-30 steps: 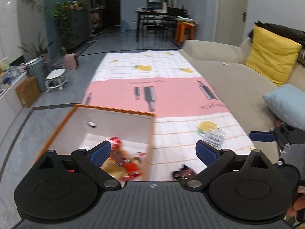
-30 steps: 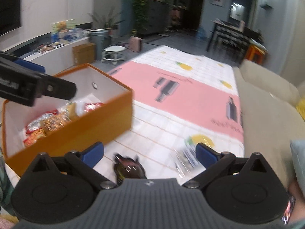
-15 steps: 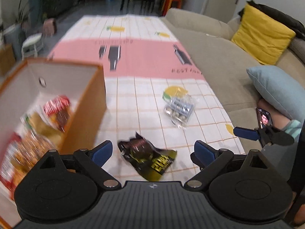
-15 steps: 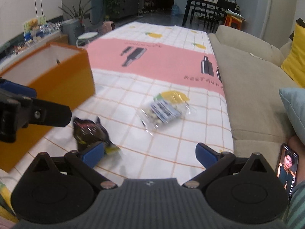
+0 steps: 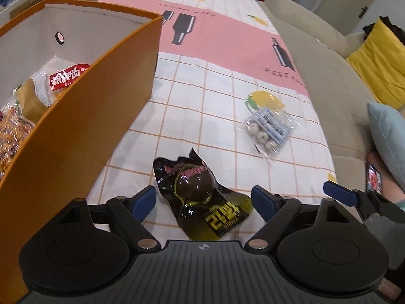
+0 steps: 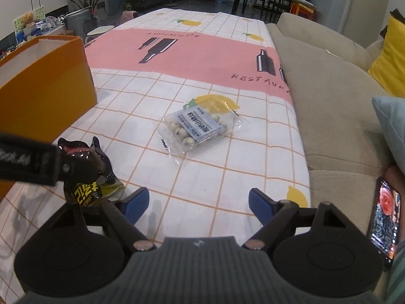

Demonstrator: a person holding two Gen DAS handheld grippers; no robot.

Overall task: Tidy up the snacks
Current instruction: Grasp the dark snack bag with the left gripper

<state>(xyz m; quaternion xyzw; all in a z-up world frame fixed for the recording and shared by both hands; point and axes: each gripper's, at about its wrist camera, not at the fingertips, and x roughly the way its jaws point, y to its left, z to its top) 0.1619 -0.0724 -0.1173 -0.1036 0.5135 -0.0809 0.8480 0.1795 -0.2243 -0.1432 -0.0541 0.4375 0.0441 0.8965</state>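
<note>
At the left, the orange box (image 5: 83,116) already holds several packets. Two snacks remain on the worktop (image 5: 207,93). The left gripper (image 5: 203,201) is closing around the black packet (image 5: 202,197), pads not yet touching. Further right, the right gripper (image 6: 198,204), closing on nothing, sits short of the clear packet (image 6: 200,126).

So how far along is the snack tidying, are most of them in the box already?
Partly done: several snack packets already lie in the orange box. In hand: nothing held yet. The left gripper is closing around the black packet, pads not touching; the right gripper is also closing, with nothing between its fingers, short of the clear bag of white sweets. Left: both of these, on the tablecloth.
</note>
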